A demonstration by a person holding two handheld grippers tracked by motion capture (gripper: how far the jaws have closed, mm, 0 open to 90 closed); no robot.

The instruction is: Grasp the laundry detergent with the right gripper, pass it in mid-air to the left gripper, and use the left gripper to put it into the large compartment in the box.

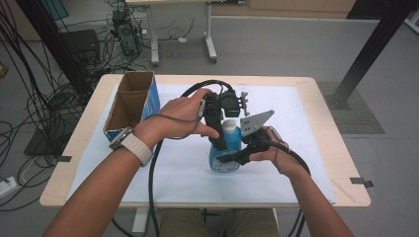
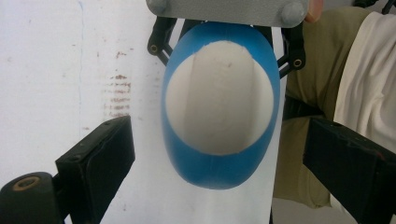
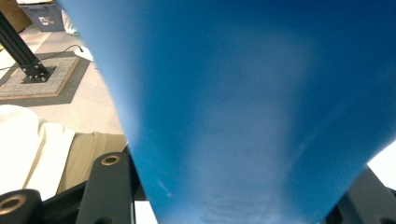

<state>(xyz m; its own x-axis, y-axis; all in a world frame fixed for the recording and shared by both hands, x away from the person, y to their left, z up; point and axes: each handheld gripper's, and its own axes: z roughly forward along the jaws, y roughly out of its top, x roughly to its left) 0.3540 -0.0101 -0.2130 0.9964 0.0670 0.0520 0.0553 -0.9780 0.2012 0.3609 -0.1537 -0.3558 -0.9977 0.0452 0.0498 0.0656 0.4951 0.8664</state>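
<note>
A blue plastic bottle (image 1: 225, 155) with a white cap (image 1: 229, 125) stands upright just right of the middle of the high view, on the white sheet (image 1: 306, 148) that covers the table (image 1: 326, 106). It looks like a stiff, smooth-walled container, probably light to middling in weight depending on how full it is, and its glossy sides could slip in a loose hold, so the broad lower body is the safest place to grasp, while the cap is the part to take for twisting. The right gripper (image 1: 236, 157) is clamped on that lower body from the right of the frame; in the right gripper view the blue wall (image 3: 243, 107) swells between its black jaws. The left gripper (image 1: 217, 129) comes down over the top from the upper middle of the frame with its jaws spread wide and apart from the bottle; seen from it, the white cap (image 2: 219, 102) sits centred between the two jaws with a gap on each side. The body is oval, bright blue, with a pale round label low on its front. An open cardboard box (image 1: 129, 101) with blue sides stands well apart at the upper left.
</note>
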